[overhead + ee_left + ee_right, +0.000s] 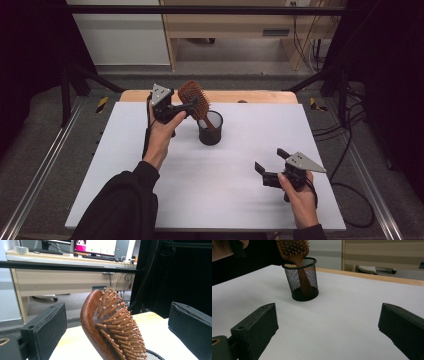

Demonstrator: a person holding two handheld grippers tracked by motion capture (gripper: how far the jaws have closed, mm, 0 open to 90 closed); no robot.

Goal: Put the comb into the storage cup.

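- The wooden hairbrush is standing handle-down in the black mesh cup, which is sitting on the white table top a little left of centre and toward the far edge.
- Its long axis is running steeply upward and leaning to the left and away; the handle is reaching the cup's bottom, and the oval head is rising well clear of the rim.
- In the left gripper view the bristles are facing right and slightly upward, with the curved wooden back turned to the left.
- The left gripper is hovering at the brush head, just left of the cup. Its jaws are standing wide apart with the head between them, and neither pad is pressing on the wood.
- The right gripper is resting low over the near right part of the table, well apart from the cup. Its jaws are spread wide and holding nothing.
- Between the right gripper and the cup the white surface is lying bare.
- A strip of wooden table edge is showing beyond the white top, and a desk with a monitor is standing farther back.
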